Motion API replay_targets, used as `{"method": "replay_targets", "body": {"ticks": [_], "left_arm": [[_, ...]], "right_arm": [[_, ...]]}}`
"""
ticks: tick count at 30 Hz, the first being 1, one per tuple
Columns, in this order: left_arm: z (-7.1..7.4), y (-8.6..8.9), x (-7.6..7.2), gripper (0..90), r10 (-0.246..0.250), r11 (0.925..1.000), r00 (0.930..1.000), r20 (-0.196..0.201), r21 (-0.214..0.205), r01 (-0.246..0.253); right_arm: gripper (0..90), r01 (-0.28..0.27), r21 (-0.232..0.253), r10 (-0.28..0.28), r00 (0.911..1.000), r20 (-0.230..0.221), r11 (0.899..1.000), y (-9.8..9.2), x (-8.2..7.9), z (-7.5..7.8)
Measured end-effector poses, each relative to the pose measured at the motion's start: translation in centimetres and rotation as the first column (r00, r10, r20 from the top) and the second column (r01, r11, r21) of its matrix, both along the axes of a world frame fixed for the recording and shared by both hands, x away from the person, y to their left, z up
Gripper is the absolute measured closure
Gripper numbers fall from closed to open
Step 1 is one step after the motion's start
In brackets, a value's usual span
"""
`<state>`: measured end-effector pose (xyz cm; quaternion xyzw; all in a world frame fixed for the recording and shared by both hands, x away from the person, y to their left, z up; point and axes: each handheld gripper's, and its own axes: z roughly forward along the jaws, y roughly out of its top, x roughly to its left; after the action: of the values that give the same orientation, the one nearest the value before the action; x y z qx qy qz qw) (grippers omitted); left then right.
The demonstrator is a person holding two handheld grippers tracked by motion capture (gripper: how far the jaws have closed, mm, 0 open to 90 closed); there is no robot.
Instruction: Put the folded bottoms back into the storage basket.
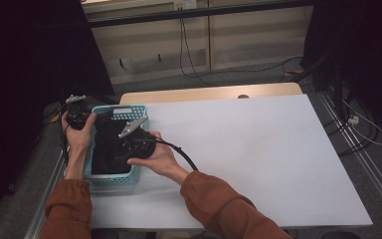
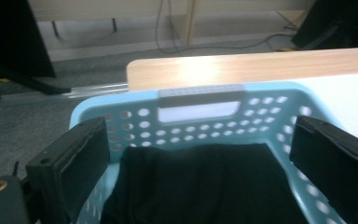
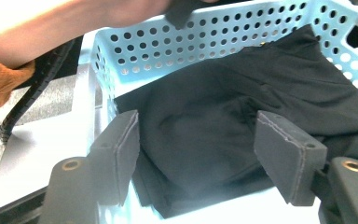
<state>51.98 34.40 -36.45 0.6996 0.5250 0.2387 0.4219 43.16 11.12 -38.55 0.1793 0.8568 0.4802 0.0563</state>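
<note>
With both grippers hanging over the basket (image 1: 140, 173), this reads as the tail end of dropping the cloth (image 1: 107, 152) in: black fabric lies folded flat inside, filling most of the floor, nothing pinched. Left gripper (image 2: 200, 158) jaws stand wide, cloth below and between them but no pad on it; its view looks along the basket toward the handle slot (image 2: 199, 111) at 12 o'clock, so it's parked above the near end, pointing down the long axis. Right gripper (image 3: 198, 154) jaws also apart, a bit narrower, hovering clear above the cloth's folded edge at the basket's side; pads don't touch the fabric. In the high view the basket sits at the table's (image 1: 258, 149) 9 o'clock edge, left gripper (image 1: 79, 115) at the basket's 10 o'clock corner, right gripper (image 1: 134, 142) over its 3 o'clock rim. My read: two grippers were on the cloth because limp fabric needs two corners held to stay flat, and a release from low over the basket keeps the fold. Rest of the table is bare white. Next would likely be pulling both hands clear; risk is a pad snagging a fold and dragging it over the rim. Cloth edge at the right gripper's side looks close to the wall, can't tell if it rides up it.
</note>
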Motion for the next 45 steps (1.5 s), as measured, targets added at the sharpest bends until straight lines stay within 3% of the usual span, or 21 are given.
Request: {"method": "replay_targets", "body": {"ticks": [4,6,9,13,17,19,26,30,34,37,42,45], "left_arm": [[0.8,-0.5,-1.0,5.1,-0.016,0.9994,0.9994,0.032,0.030,0.015],[1.3,-0.7,-1.6,4.8,-0.040,0.9992,0.9976,0.056,0.010,0.039],[1.8,-1.0,-2.4,4.3,-0.045,0.9987,0.9980,0.045,-0.022,0.046],[2.5,-1.4,-3.5,4.9,-0.043,0.9991,0.9963,0.075,0.002,0.043],[3.0,-1.5,-5.0,8.2,-0.041,0.9986,0.9939,0.102,-0.029,0.044],[3.2,-1.7,-5.6,8.7,-0.022,0.9998,0.9917,0.127,0.002,0.022],[3.5,-2.3,-7.5,7.3,-0.067,0.9977,0.9828,0.172,0.022,0.065],[3.4,-2.6,-8.6,6.4,-0.094,0.9956,0.9783,0.185,0.026,0.090],[3.5,-3.0,-9.5,6.4,-0.115,0.9934,0.9787,0.170,0.020,0.113],[3.5,-3.3,-10.1,6.5,-0.113,0.9932,0.9771,0.180,0.050,0.105],[3.4,-3.4,-11.0,6.5,-0.118,0.9929,0.9742,0.192,0.036,0.114],[3.2,-3.5,-11.7,6.5,-0.111,0.9938,0.9765,0.185,0.027,0.108]], "right_arm": [[26.9,0.014,0.009,-0.014,0.9999,0.008,1.000,-0.7,0.0,0.4],[24.6,0.017,0.017,-0.018,0.9998,0.010,1.000,-1.1,0.0,0.5],[18.8,0.025,0.036,-0.024,0.9996,-0.014,0.999,-1.6,0.1,0.7],[17.3,0.036,0.044,-0.036,0.9993,-0.011,0.998,-2.5,0.0,1.0],[13.8,0.061,0.037,-0.061,0.9982,-0.001,0.997,-3.2,-0.1,1.1],[11.4,0.072,0.046,-0.072,0.9974,-0.002,0.996,-3.7,-0.1,1.1],[11.0,0.133,0.070,-0.133,0.9911,0.003,0.989,-4.9,0.1,1.1],[9.5,0.153,0.069,-0.154,0.9880,0.011,0.986,-5.3,-0.1,0.9],[9.4,0.178,0.091,-0.180,0.9835,0.018,0.980,-5.8,-0.4,0.7],[9.1,0.189,0.092,-0.192,0.9810,0.027,0.978,-6.1,-0.6,0.6],[6.2,0.192,0.110,-0.194,0.9809,0.012,0.975,-7.0,-1.1,0.7],[6.6,0.210,0.113,-0.213,0.9769,0.017,0.971,-7.6,-1.3,0.7]]}}
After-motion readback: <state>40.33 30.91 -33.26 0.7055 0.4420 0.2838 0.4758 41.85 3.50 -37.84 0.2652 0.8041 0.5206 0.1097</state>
